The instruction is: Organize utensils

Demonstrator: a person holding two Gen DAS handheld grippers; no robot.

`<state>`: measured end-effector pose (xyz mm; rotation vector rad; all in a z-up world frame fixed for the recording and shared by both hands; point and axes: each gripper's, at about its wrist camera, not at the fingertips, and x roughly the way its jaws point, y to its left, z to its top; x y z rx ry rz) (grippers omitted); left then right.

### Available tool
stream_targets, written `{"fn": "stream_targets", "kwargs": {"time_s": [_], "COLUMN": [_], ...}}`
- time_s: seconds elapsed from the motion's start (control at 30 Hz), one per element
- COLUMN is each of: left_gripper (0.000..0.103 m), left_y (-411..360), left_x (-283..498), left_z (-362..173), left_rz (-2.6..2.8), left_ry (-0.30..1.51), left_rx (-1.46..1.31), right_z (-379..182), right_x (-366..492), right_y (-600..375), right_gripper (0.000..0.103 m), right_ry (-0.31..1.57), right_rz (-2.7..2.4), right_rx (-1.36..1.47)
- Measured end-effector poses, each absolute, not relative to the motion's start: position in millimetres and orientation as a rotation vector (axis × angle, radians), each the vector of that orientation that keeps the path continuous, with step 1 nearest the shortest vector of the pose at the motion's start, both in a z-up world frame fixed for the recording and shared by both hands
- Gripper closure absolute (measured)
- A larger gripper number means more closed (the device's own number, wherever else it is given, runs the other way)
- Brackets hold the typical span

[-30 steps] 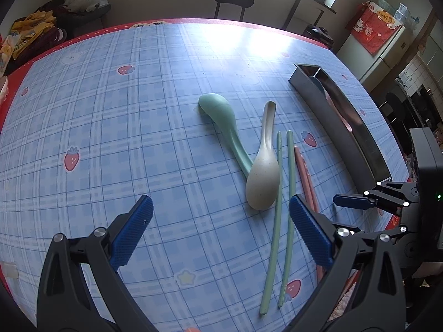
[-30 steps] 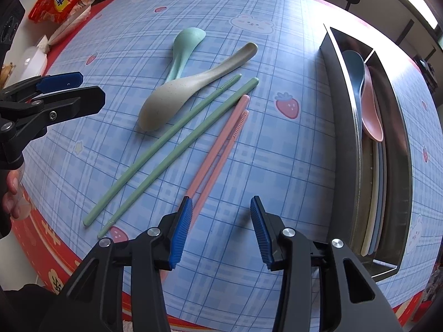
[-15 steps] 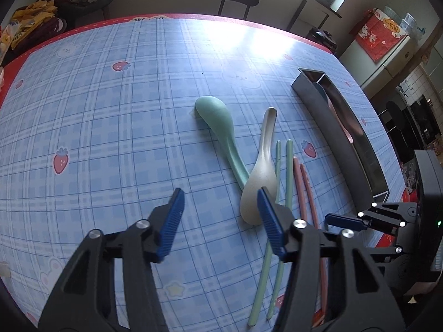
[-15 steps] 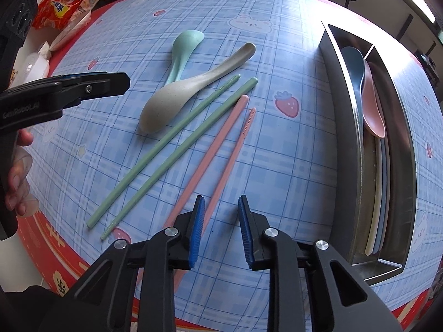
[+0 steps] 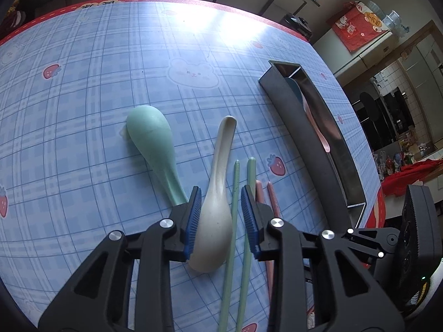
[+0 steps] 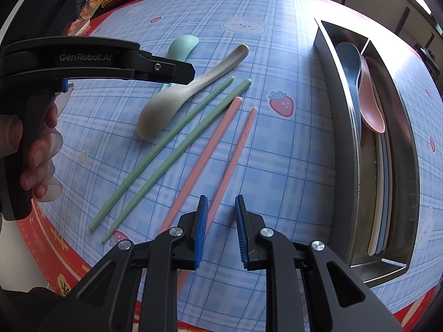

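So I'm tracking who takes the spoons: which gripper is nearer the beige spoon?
Left. The left gripper straddles the beige spoon, its jaws having just been closing. The right gripper is off beside it at the pink chopsticks.

A blue plaid cloth with strawberries and bears, edged in red, is seen on the table (image 6: 290,171). Between the left jaws a beige spoon (image 5: 214,221) is seen; beside it, a mint spoon (image 5: 155,144), green chopsticks (image 6: 171,149) and pink chopsticks (image 6: 218,149).
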<state>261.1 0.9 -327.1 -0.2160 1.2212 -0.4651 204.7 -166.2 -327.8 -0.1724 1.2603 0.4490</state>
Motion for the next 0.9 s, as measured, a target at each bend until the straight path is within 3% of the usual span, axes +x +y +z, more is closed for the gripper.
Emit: {"fn": "stream_targets", "kwargs": {"time_s": [0.37, 0.8, 0.9], "left_gripper": [0.075, 0.085, 0.085], "left_y": [-5.1, -25.8, -28.7], "left_x": [265.8, 247.9, 243.9], "left_z": [-343.6, -346.2, -345.6], "left_rz": [-0.487, -0.559, -0.563], "left_ry": [1.276, 1.272, 1.27], "left_rx": [-0.221, -0.178, -0.134], "right_z": [-327.6, -325.3, -325.6], "right_x": [204.9, 205.0, 204.1], "right_y": [-168.1, -168.8, -168.8], "right_gripper": [0.083, 0.083, 0.092], "right_ry": [1.258, 1.258, 1.263], "right_rz": [0.451, 0.45, 0.455], "right_rx": [-0.166, -0.163, -0.152]}}
